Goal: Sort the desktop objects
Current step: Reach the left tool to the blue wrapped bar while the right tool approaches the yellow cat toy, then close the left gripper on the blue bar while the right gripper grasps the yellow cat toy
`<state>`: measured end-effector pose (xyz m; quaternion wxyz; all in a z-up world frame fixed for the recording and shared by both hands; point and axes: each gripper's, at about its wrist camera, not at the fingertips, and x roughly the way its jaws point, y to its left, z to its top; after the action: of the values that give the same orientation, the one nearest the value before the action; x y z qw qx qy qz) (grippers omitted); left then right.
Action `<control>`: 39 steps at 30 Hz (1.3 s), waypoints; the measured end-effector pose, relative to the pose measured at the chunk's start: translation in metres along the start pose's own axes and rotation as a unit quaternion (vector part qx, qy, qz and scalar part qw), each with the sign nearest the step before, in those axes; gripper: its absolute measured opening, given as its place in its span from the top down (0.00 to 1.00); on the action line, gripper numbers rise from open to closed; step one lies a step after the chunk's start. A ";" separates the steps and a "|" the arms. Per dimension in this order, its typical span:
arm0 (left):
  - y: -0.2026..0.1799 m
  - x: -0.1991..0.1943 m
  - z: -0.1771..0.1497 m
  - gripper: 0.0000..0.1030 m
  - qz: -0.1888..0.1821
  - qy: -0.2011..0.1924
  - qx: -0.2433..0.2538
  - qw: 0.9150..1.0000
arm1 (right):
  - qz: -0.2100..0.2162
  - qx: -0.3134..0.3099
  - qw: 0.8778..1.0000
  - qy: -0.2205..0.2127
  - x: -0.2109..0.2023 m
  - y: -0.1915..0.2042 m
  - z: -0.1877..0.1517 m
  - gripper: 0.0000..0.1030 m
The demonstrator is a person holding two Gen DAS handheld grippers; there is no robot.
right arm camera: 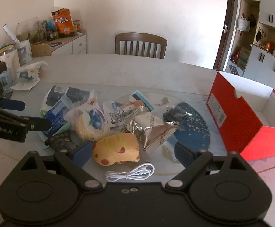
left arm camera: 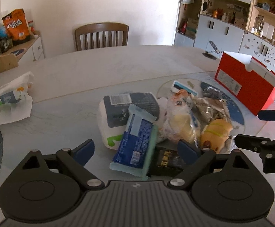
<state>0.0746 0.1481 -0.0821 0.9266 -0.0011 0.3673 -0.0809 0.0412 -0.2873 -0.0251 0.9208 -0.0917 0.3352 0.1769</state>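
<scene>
On pale desk (right arm camera: pixel 118 70), snack heap: blue wafer pack (left arm camera: pixel 135 141) atop white tissue pack (left arm camera: pixel 111 121), black sachet (left arm camera: pixel 167 160) beside it. Left claw (left arm camera: pixel 137 151) wide open, straddling wafer pack, pads not touching. Right claw (right arm camera: pixel 133 154) wide open, empty, over orange squishy toy (right arm camera: pixel 116 149); white cable (right arm camera: pixel 129 174) just beneath. Silver foil packets (right arm camera: pixel 152 132) behind toy. Red box (right arm camera: pixel 251 121) open, at right.
</scene>
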 end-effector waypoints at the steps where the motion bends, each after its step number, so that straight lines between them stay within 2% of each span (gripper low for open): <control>1: 0.002 0.003 0.000 0.12 0.000 0.003 -0.001 1.000 | 0.001 -0.001 1.000 0.002 0.002 0.000 0.000 0.10; 11: 0.018 0.021 -0.003 0.31 -0.009 0.026 -0.017 0.999 | 0.006 -0.012 1.000 0.016 0.024 0.009 -0.001 0.10; 16: 0.021 0.028 -0.003 0.46 -0.019 0.035 -0.021 0.999 | 0.007 -0.027 0.999 0.023 0.036 0.017 -0.003 0.10; 20: 0.024 0.032 -0.003 0.51 -0.026 0.042 -0.028 0.998 | 0.002 -0.031 0.999 0.028 0.043 0.019 -0.003 0.11; 24: 0.026 0.035 -0.003 0.61 -0.032 0.047 -0.032 0.998 | 0.003 -0.032 0.999 0.032 0.048 0.020 -0.003 0.11; 32: 0.029 0.033 0.000 0.74 -0.045 0.042 -0.044 0.997 | 0.011 -0.034 0.999 0.042 0.054 0.027 -0.002 0.12; 36: 0.029 0.030 0.000 0.81 -0.052 0.037 -0.048 0.997 | 0.016 -0.029 0.998 0.045 0.054 0.027 0.000 0.26; 39: 0.026 0.028 0.001 0.85 -0.058 0.034 -0.049 0.997 | 0.013 -0.029 0.998 0.046 0.054 0.028 0.000 0.27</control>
<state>0.0994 0.1698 -0.1018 0.9060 -0.0648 0.4018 -0.1163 0.0690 -0.2474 -0.0614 0.8990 -0.1216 0.3731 0.1945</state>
